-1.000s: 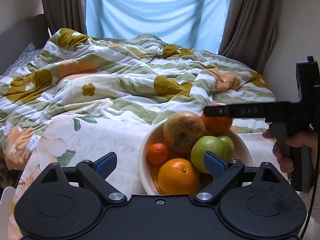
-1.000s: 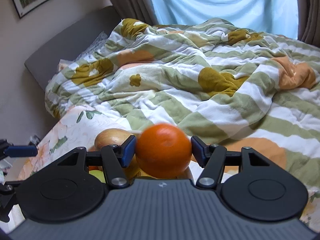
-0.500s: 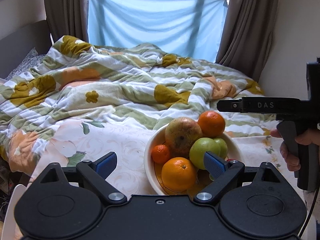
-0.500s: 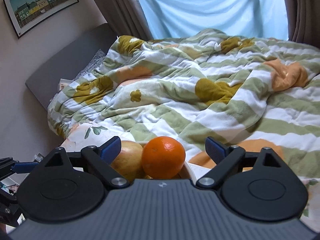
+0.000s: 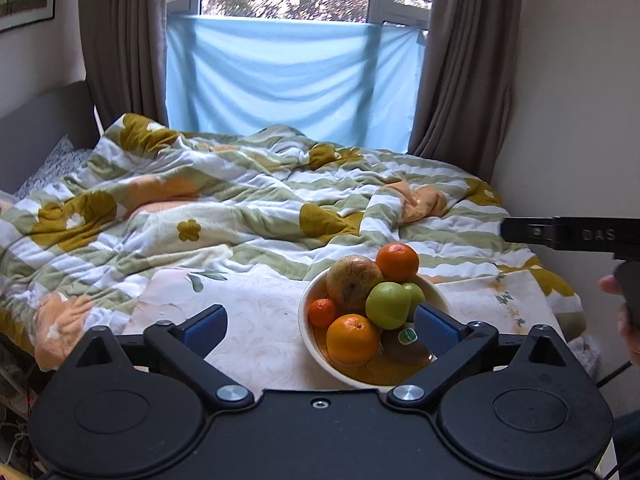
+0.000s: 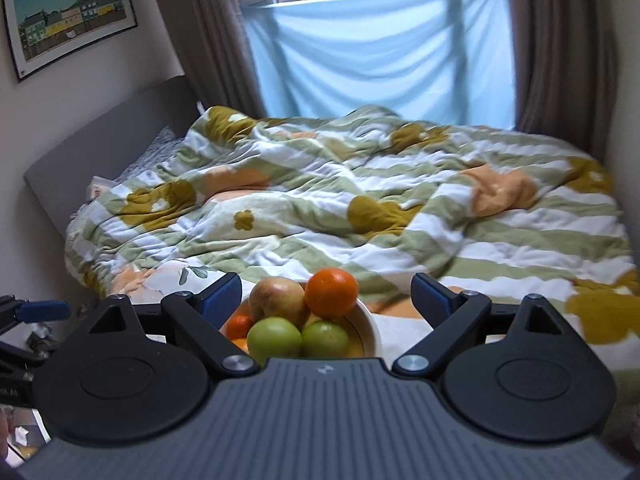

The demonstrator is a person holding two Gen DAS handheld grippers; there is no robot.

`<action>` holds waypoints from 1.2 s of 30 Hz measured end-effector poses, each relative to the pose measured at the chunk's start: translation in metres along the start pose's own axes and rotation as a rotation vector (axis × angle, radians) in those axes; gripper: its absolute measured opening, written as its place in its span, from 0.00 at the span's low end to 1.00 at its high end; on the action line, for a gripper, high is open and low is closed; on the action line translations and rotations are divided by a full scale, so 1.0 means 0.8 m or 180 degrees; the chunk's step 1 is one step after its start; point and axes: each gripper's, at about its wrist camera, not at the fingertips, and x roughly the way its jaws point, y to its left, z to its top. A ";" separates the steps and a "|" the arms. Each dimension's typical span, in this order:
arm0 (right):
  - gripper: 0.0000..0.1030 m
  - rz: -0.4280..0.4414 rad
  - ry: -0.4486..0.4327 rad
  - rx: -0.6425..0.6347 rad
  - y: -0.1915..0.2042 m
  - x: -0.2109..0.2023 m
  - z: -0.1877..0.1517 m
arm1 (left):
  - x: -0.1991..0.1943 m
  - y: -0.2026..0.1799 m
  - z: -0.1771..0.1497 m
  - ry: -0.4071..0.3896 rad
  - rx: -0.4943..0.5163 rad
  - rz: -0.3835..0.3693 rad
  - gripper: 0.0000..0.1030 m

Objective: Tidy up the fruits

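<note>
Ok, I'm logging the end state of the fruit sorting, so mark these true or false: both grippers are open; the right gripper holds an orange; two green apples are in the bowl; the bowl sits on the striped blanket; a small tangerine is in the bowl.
1. Both grippers are open. True: the left gripper and right gripper are both spread.
2. The right gripper holds an orange. False: the top orange rests on the pile.
3. Two green apples are in the bowl. True.
4. The bowl sits on the striped blanket. False: it is on the pale floral cloth.
5. A small tangerine is in the bowl. True.
</note>
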 end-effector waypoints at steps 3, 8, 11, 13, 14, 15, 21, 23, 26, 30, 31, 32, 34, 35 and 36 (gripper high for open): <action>1.00 -0.0244 -0.0130 0.0038 0.011 -0.038 -0.017 | -0.018 0.005 -0.008 -0.0082 0.0060 -0.0059 1.00; 1.00 -0.0510 -0.0194 0.0115 0.027 -0.087 -0.052 | -0.045 0.014 -0.026 -0.0152 0.0145 -0.0088 1.00; 1.00 -0.0651 -0.0211 0.0145 0.036 -0.110 -0.074 | -0.055 0.022 -0.037 -0.0179 0.0183 -0.0093 1.00; 1.00 -0.0726 -0.0217 0.0165 0.042 -0.120 -0.087 | -0.059 0.028 -0.045 -0.0189 0.0194 -0.0085 1.00; 1.00 -0.0764 -0.0211 0.0175 0.045 -0.124 -0.093 | -0.061 0.031 -0.049 -0.0188 0.0195 -0.0080 1.00; 1.00 -0.0817 -0.0207 0.0190 0.047 -0.128 -0.101 | -0.061 0.035 -0.053 -0.0192 0.0199 -0.0079 1.00; 1.00 -0.1066 -0.0133 0.0248 0.046 -0.126 -0.140 | -0.034 0.053 -0.084 -0.0116 0.0283 -0.0027 1.00; 1.00 -0.1128 -0.0094 0.0253 0.042 -0.119 -0.157 | -0.018 0.055 -0.096 -0.0084 0.0322 0.0002 1.00; 1.00 -0.1208 -0.0008 0.0239 0.033 -0.100 -0.183 | 0.008 0.059 -0.113 -0.0102 0.0374 0.0079 0.99; 1.00 -0.1304 0.0103 0.0206 0.019 -0.072 -0.215 | 0.048 0.059 -0.132 -0.0032 0.0505 0.0125 0.98; 1.00 -0.1312 0.0123 0.0200 0.015 -0.066 -0.221 | 0.057 0.058 -0.135 -0.0006 0.0524 0.0131 0.97; 1.00 -0.1323 0.0149 0.0191 0.012 -0.059 -0.229 | 0.066 0.058 -0.139 0.0031 0.0540 0.0123 0.94; 1.00 -0.1366 0.0214 0.0151 0.006 -0.046 -0.240 | 0.084 0.056 -0.144 0.0138 0.0565 0.0102 0.87; 1.00 -0.1388 0.0246 0.0129 0.004 -0.040 -0.244 | 0.092 0.055 -0.146 0.0185 0.0581 0.0109 0.86; 1.00 -0.1397 0.0276 0.0122 0.002 -0.035 -0.248 | 0.098 0.053 -0.149 0.0213 0.0606 0.0125 0.86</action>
